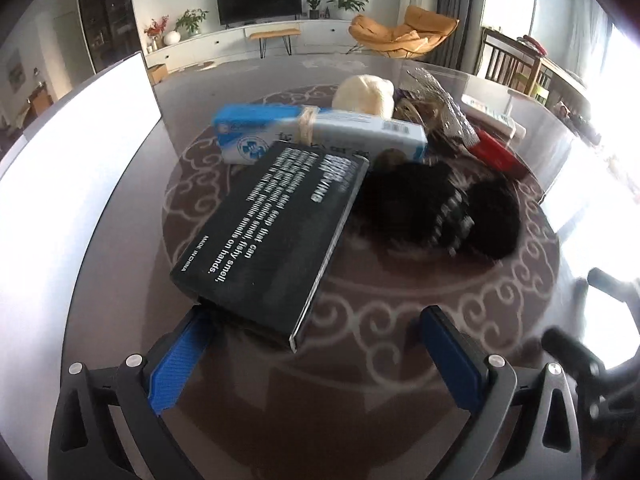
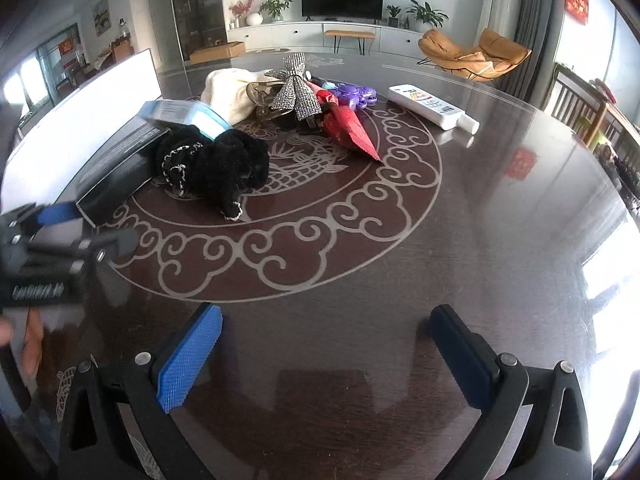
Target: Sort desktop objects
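Fingers of the left gripper (image 1: 312, 344) stand fully spread, gripping nothing; the near corner of the black box (image 1: 276, 236) sits between them at lower centre, its far end resting on the pile on the desk (image 1: 120, 240). Right gripper (image 2: 324, 344) fingers are wide apart over bare desk, empty, at the frame's bottom.

A dark patterned table (image 2: 460, 240) carries a black box (image 1: 272, 236), fluffy black toy (image 2: 224, 164), red packet (image 2: 352, 130) and white tube (image 2: 432, 108).

black box (image 1: 276, 236) tilted, propped on the blue-white carton (image 1: 320, 132) beside black plush (image 1: 436, 208).
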